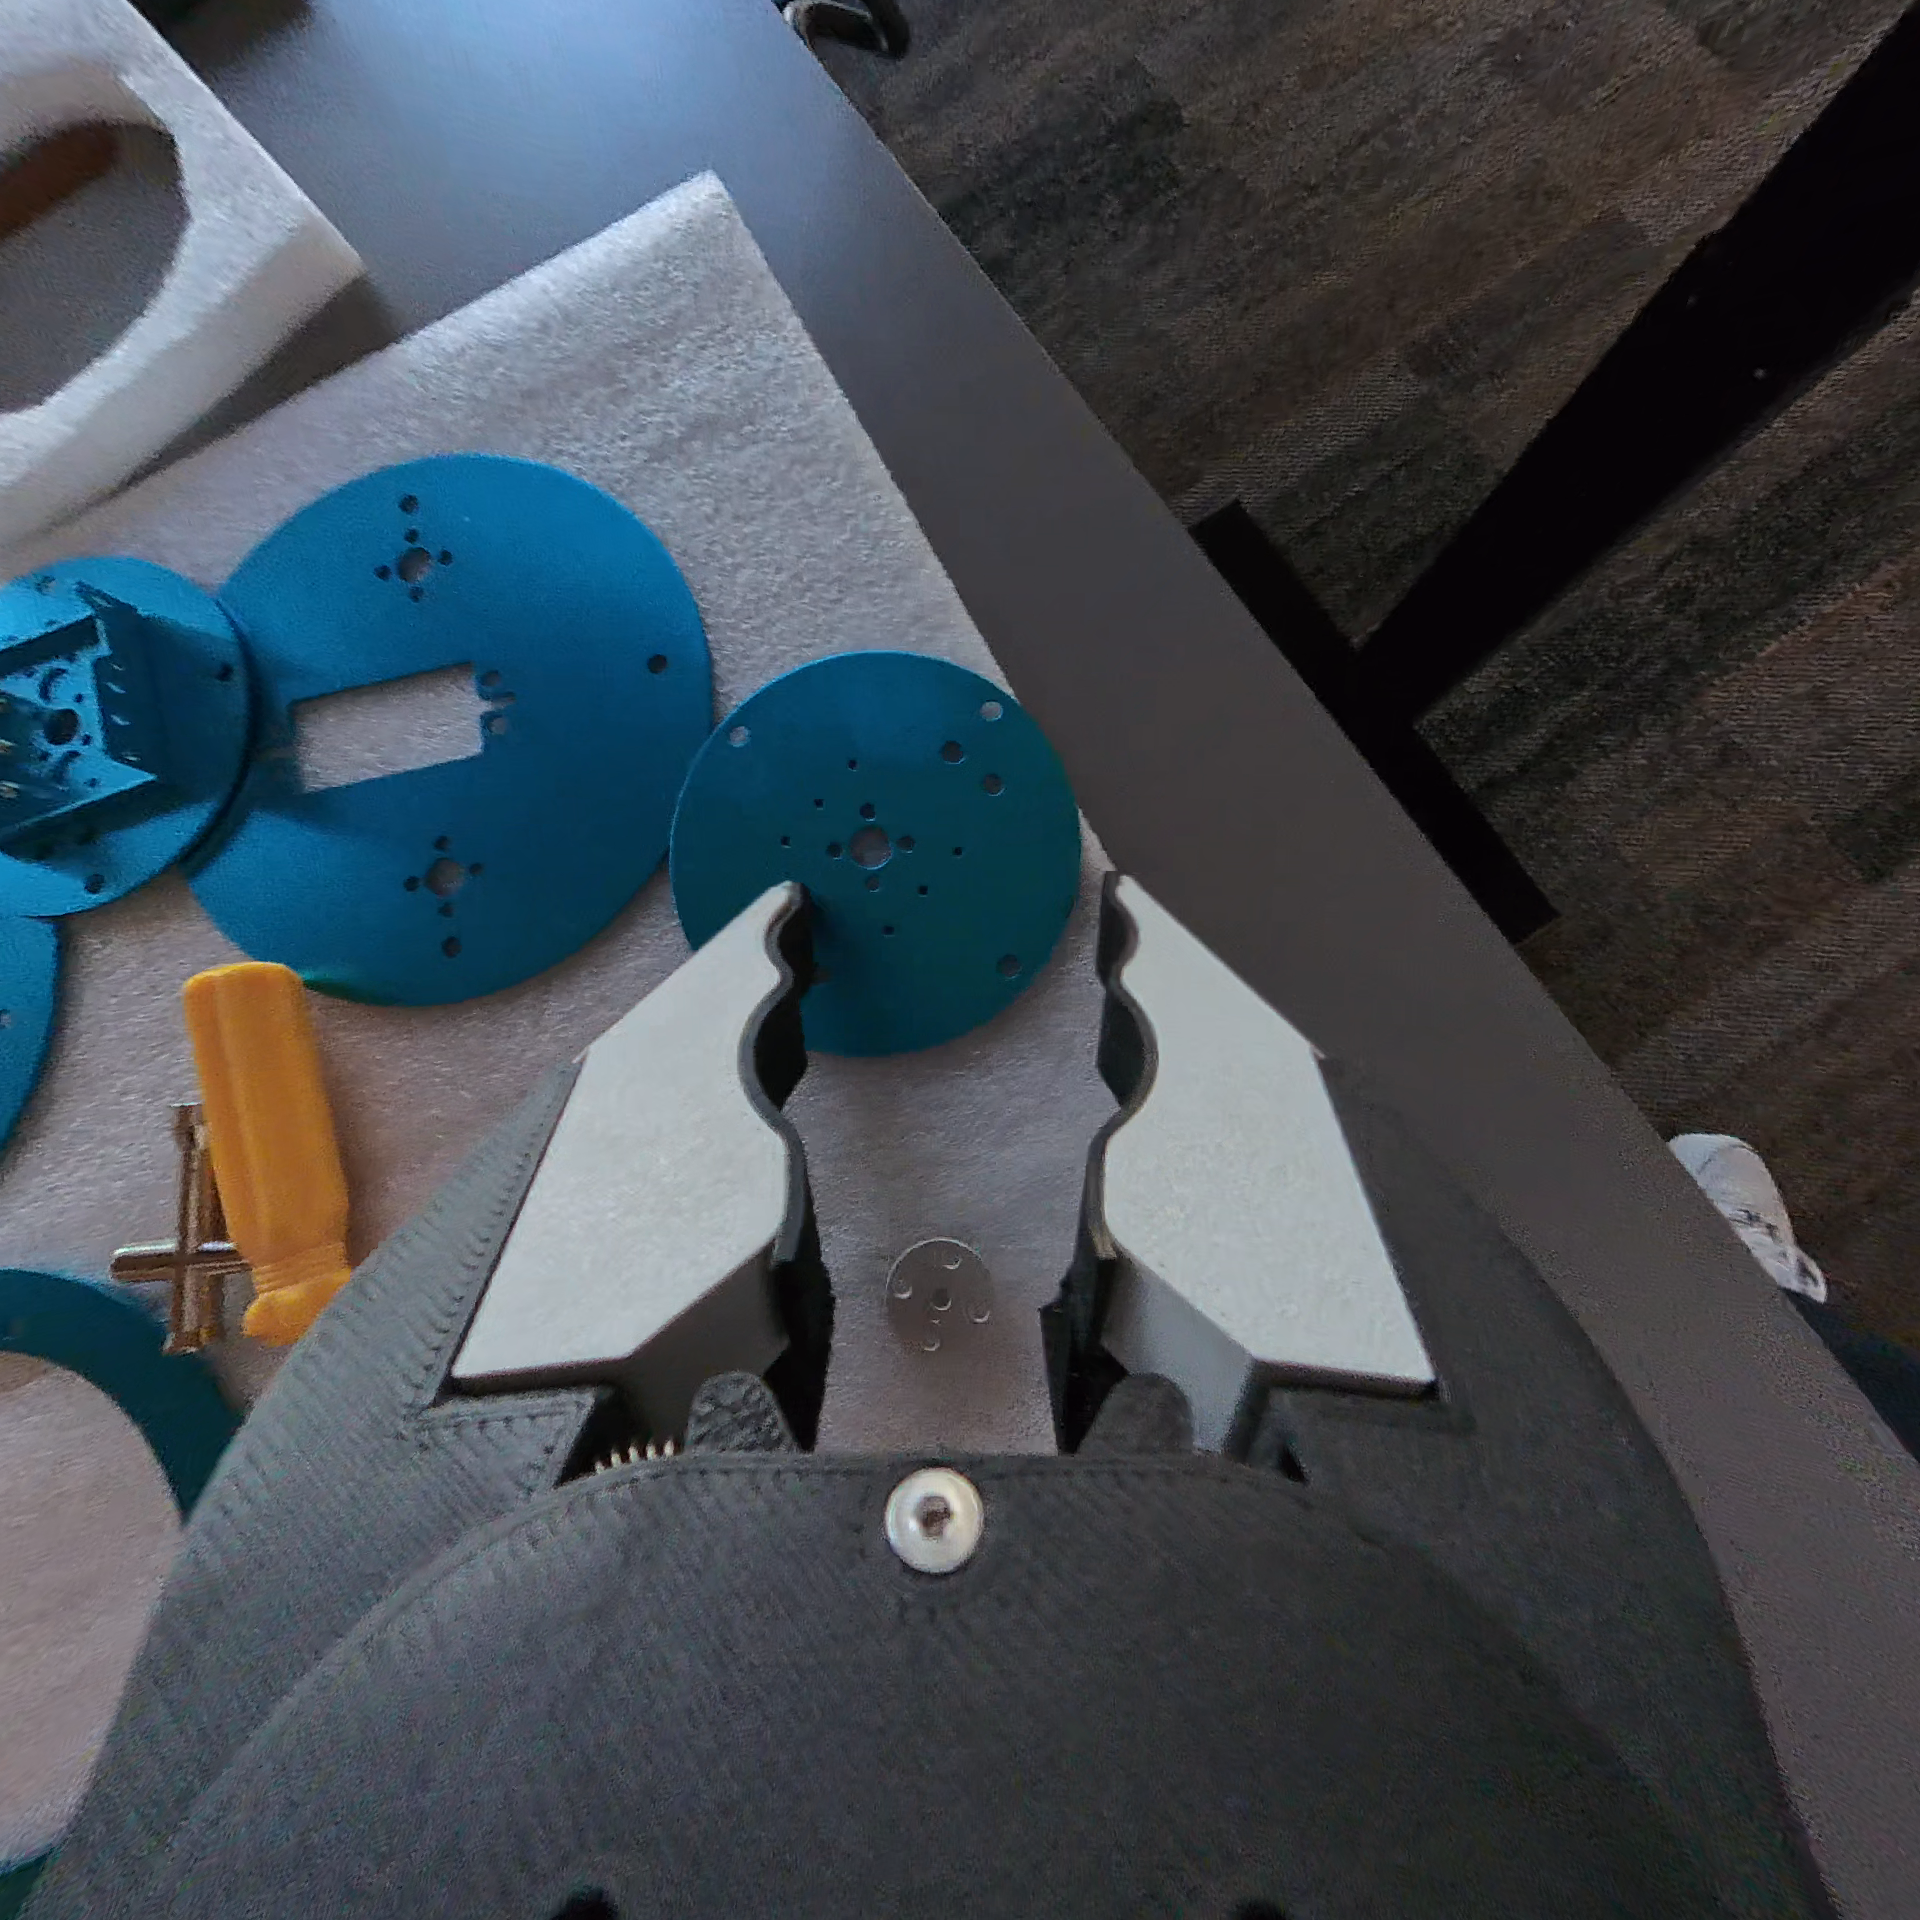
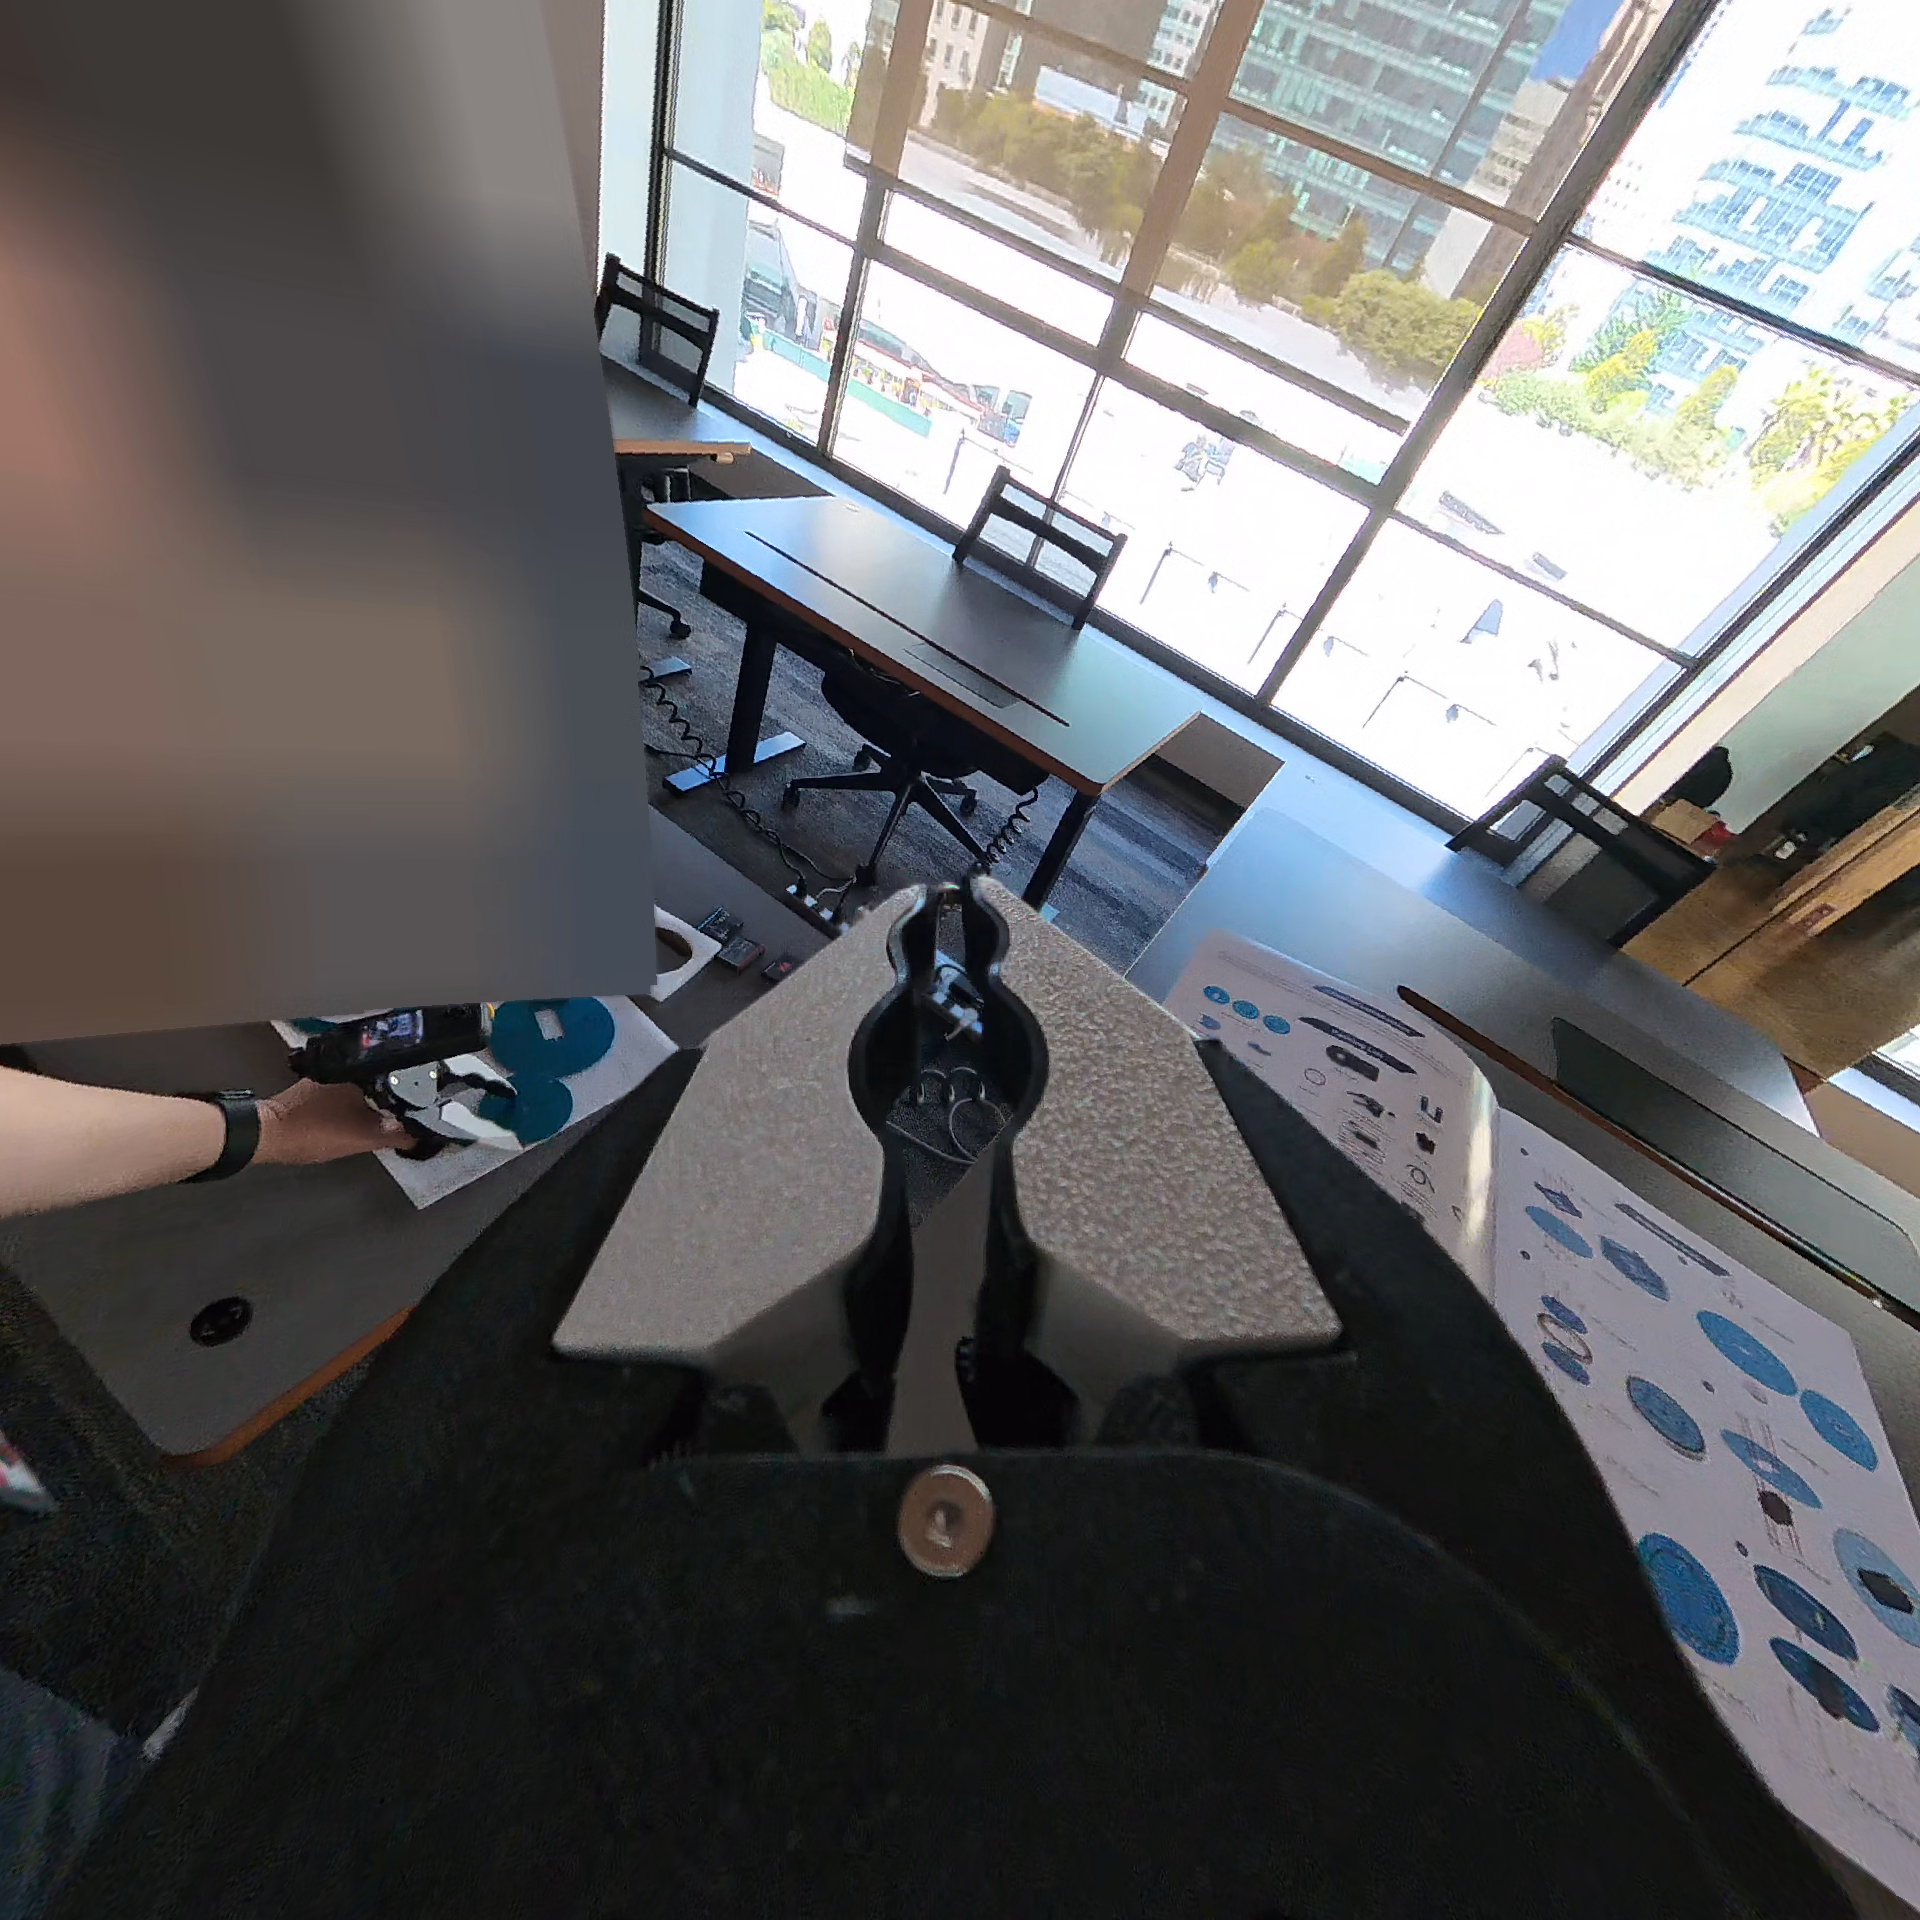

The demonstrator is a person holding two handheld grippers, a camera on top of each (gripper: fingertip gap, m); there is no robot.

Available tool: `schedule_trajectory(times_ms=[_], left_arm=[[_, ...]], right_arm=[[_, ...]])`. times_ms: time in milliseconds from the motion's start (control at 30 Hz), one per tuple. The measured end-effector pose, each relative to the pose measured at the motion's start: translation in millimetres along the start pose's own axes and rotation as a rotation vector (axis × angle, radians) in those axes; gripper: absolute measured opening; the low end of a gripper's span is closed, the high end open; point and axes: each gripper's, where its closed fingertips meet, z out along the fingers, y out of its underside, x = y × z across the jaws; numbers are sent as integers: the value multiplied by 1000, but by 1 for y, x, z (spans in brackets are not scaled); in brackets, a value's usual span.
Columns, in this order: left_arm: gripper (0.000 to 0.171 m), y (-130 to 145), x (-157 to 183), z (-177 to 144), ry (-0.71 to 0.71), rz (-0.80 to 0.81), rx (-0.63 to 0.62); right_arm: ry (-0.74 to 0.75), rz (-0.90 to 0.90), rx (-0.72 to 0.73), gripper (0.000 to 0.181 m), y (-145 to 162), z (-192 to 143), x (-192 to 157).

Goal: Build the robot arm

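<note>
1. Two claws in play. The left claw [image 1: 951, 914] hangs spread wide over a small round blue metal plate with drilled holes [image 1: 878, 831]; one tip overlaps the plate's edge, but whether it touches can't be told. It grasps nothing.
2. The small blue plate lies flat on a white foam sheet [image 1: 582, 364], near the dark desk [image 1: 1091, 499] edge, probably laid out for easy picking.
3. A tiny silver disc with holes [image 1: 938, 1297] sits on the foam between the claw's fingers, back toward its base, untouched.
4. Just beside the small plate lies a larger blue round plate with a rectangular slot [image 1: 457, 727]; a blue bracket assembly on another disc [image 1: 94, 727] overlaps its far side.
5. A yellow-handled screwdriver [image 1: 265, 1143] and a small metal cross wrench [image 1: 187, 1262] lie touching on the foam, likely staged as tools.
6. A white foam packing block with a cut-out [image 1: 156, 260] sits further back.
7. The right claw [image 2: 951, 894] is clenched, nothing seen gripped, raised clear of the desk and pointing toward the windows, seemingly idle.
8. A printed sheet with blue part diagrams [image 2: 1662, 1351] lies flat to its right.
9. The right view also shows a hand [image 2: 332, 1127] holding the left claw over the blue parts.
</note>
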Motion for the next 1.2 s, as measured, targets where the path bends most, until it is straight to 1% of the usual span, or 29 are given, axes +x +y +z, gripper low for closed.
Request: schedule_trajectory(times_ms=[67, 267, 300, 333, 367, 433, 467, 500, 567, 600, 667, 700, 767, 800, 833, 900, 1000, 1200], left_arm=[[49, -2, -2, 1, 10, -21, 4], [47, -3, -3, 1, 17, -34, 12], [36, -3, -3, 0, 26, -42, 10], [8, -2, -3, -2, 43, -44, 5], [2, -1, -2, -2, 63, -52, -1], [8, 1, -3, -3, 73, -46, -13], [17, 1, -4, -4, 68, -24, -17], [34, -1, -8, -5, 43, -2, -9], [65, -12, -8, -6, 22, 15, 44], [74, -17, -7, -5, 15, 9, 64], [75, -25, -4, -2, 4, 25, 76], [74, -24, -3, 3, -2, 31, 54], [81, -10, -1, 13, -3, 11, -49], [84, -10, -2, 14, -24, 9, -50], [74, -9, -3, 13, -43, 1, -42], [63, -8, -6, 12, -69, -39, -32], [62, -7, -5, 11, -82, -42, -13], [54, -4, -2, 6, -56, -18, -77]], right_arm=[[6, -6, -13, 3, 2, -2, -5], [-8, 34, -35, 3, 18, -8, -11], [-10, 33, -38, 3, 20, -9, -11], [-15, 31, -38, 3, 21, -10, -12], [-19, 29, -37, 3, 22, -11, -12], [-28, 27, -38, 4, 25, -12, -12], [-30, 28, -43, 4, 28, -13, -11], [-33, 27, -50, 3, 31, -13, -11], [-29, 23, -63, 3, 36, -16, -9], [-28, 22, -68, 2, 37, -17, -8], [-21, 23, -74, 3, 39, -20, -4], [-15, 18, -78, 3, 40, -21, -2], [-11, 16, -78, 3, 39, -24, 1], [-13, 16, -79, 3, 39, -25, 2], [-14, 14, -81, 3, 40, -26, 3], [-17, 12, -80, 3, 41, -28, 4], [-21, 21, -75, 3, 44, -32, 7], [-28, 40, -70, 3, 54, -40, 15]])
